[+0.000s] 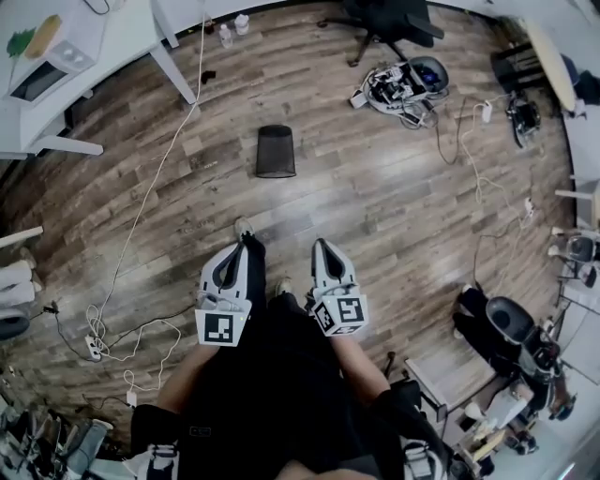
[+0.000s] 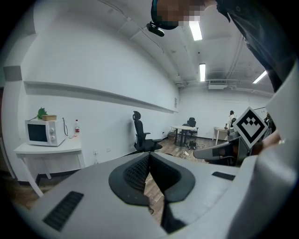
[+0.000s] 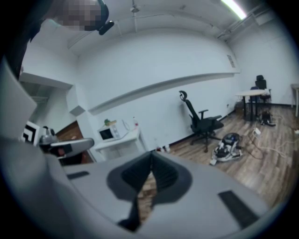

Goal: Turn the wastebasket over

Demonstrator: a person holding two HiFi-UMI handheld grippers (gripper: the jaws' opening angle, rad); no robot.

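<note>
A black mesh wastebasket [image 1: 276,151] stands on the wooden floor well ahead of me in the head view, its dark base nearer me. My left gripper [image 1: 241,248] and right gripper [image 1: 322,249] are held side by side close to my body, far short of the basket. Both are shut with nothing between the jaws. In the left gripper view the closed pads [image 2: 148,161] meet at a point, and in the right gripper view the pads [image 3: 151,161] also touch. The wastebasket does not show in either gripper view.
A white table [image 1: 84,37] with a microwave [image 1: 37,80] stands at the far left. A black office chair [image 1: 389,21] and a floor device with cables [image 1: 405,86] lie beyond the basket. A cable [image 1: 159,178] runs along the floor on the left. More equipment [image 1: 511,328] sits at the right.
</note>
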